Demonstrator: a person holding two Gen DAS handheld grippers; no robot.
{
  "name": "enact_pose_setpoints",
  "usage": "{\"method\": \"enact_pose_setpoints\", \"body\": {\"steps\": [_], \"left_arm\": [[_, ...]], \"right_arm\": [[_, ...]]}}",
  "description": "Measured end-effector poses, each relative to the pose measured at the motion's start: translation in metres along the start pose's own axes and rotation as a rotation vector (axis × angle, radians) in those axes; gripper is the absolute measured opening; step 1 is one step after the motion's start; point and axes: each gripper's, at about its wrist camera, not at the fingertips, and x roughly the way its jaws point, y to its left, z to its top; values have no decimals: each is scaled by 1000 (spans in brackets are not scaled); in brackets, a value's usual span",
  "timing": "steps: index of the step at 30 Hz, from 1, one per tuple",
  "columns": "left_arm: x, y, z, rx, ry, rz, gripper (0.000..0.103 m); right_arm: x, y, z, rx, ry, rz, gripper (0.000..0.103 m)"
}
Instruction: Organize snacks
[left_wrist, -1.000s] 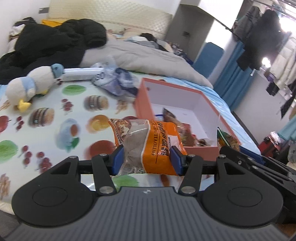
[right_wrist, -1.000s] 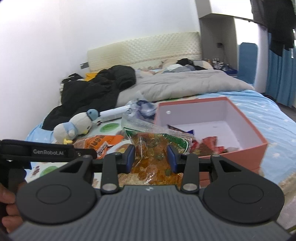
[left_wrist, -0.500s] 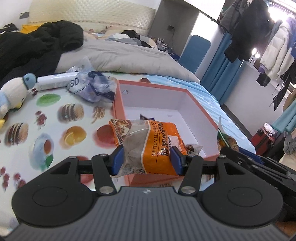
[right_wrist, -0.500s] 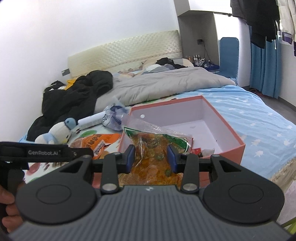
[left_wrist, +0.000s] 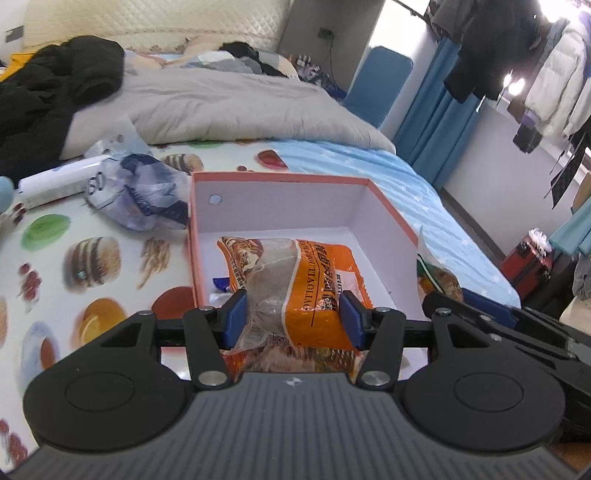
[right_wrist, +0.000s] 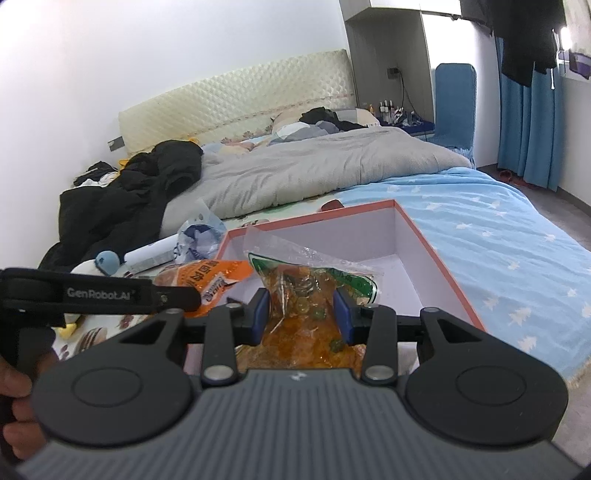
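We are holding one snack bag in each hand. Our left gripper (left_wrist: 291, 319) is squeezed tight on the orange snack bag (left_wrist: 295, 280). Our right gripper (right_wrist: 301, 314) is squeezed tight on the clear bag of yellow candy (right_wrist: 306, 291). Both bags are up in the air, not lying down.

What changed? A second ago the pink box (left_wrist: 280, 177) sat off toward 2 o'clock from our left gripper, and the orange bag hung over the food-print sheet (left_wrist: 92, 258). Now the box is right at 12 o'clock, and the orange bag hangs over the white floor inside it. The candy bag has come forward too. It now sits over the near edge of the box, and in the right view the box stretches away toward 1 o'clock.

So both bags have been carried to the box. We think the carrying part is almost done, and the next part is to lower the bags and let go.

A little blue wrapper (left_wrist: 221, 283) already lies inside the box, at about 10 o'clock from our left gripper. A crinkly blue-and-white bag (left_wrist: 147, 199) and a white tube (left_wrist: 55, 184) lie outside the box, at about 10 o'clock. A stuffed penguin (right_wrist: 99, 264) lies there too. We think those snacks may need a turn later.
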Motion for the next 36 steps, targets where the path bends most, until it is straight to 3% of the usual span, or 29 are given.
{"method": "enact_pose_setpoints", "body": {"steps": [8, 17, 20, 22, 24, 36], "left_arm": [[75, 14, 28, 22, 79, 21, 60], [110, 22, 35, 61, 139, 34, 61], [110, 24, 38, 44, 135, 42, 73], [104, 24, 40, 36, 119, 41, 76], [94, 21, 41, 44, 104, 38, 76], [-17, -4, 38, 81, -51, 13, 76]], "right_arm": [[71, -24, 10, 0, 89, 12, 41], [123, -41, 3, 51, 191, 8, 42], [126, -43, 1, 67, 209, 9, 42], [124, -43, 1, 69, 216, -4, 43], [121, -42, 2, 70, 219, -12, 53], [41, -19, 21, 60, 91, -3, 54]]}}
